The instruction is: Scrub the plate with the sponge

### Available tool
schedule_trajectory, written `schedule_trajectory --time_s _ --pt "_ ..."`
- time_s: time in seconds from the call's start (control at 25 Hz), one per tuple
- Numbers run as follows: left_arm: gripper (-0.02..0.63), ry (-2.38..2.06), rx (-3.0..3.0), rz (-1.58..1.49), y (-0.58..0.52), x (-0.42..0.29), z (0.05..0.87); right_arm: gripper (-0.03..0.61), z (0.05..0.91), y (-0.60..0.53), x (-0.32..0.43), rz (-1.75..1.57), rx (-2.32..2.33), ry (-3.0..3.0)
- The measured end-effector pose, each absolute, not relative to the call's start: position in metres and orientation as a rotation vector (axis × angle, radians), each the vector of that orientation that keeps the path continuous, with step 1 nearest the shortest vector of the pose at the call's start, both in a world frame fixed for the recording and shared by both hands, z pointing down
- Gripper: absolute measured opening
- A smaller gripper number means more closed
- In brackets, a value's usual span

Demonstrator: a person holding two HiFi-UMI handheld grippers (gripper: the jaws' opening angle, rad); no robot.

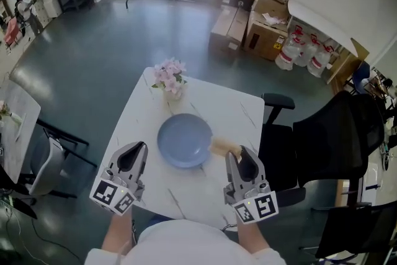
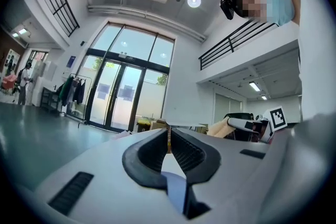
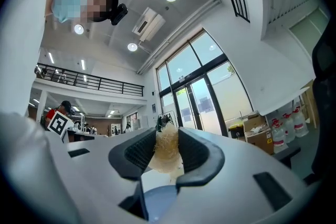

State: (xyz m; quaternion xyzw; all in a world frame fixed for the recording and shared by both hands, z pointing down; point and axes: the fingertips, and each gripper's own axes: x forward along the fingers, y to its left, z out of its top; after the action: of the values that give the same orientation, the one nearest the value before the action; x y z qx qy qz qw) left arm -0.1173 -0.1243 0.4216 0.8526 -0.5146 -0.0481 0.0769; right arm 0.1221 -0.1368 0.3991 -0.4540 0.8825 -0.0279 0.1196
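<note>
**Right claw pinching the sponge, plate just to its left**

Right claw (image 1: 240,157): pressed onto a tan, fibrous sponge (image 1: 224,147). In the right gripper view the sponge fills the gap between the jaws.

Left claw (image 1: 132,157): jaws pressed together, nothing in them that I can see.

Plate (image 1: 181,142): blue, round, lying flat with its face up at the middle of the white desk (image 1: 205,105), between the two claws. Being round, it has no long axis.

Sponge: oblong. It sticks out from the right claw's tip and points left toward the plate, with its long axis running across the desk. Its free end reaches the plate's right rim. Whether it touches the rim or hangs just above it, I cannot tell.

Nearness: through the sponge, the right claw is the nearer one. The left claw stands beside the plate's left rim, apart from it.

Judgement: the coming move looks like a short carry leftward and down onto the plate's face. The left claw is well placed to steady the far rim if the plate slides
</note>
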Motion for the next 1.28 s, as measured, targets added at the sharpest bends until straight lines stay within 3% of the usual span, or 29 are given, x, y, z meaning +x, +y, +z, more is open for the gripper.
schedule_trajectory --time_s 0.68,1.28 --pt "0.041 -1.417 2.595 -0.096 -0.194 -0.128 0.441 0.13 0.403 -0.155 0.106 -0.074 -1.445 2.54" --pt "0.043 -1.294 2.279 0.108 -0.242 -0.122 0.568 0.13 0.416 -0.166 0.095 -0.103 -1.451 2.571"
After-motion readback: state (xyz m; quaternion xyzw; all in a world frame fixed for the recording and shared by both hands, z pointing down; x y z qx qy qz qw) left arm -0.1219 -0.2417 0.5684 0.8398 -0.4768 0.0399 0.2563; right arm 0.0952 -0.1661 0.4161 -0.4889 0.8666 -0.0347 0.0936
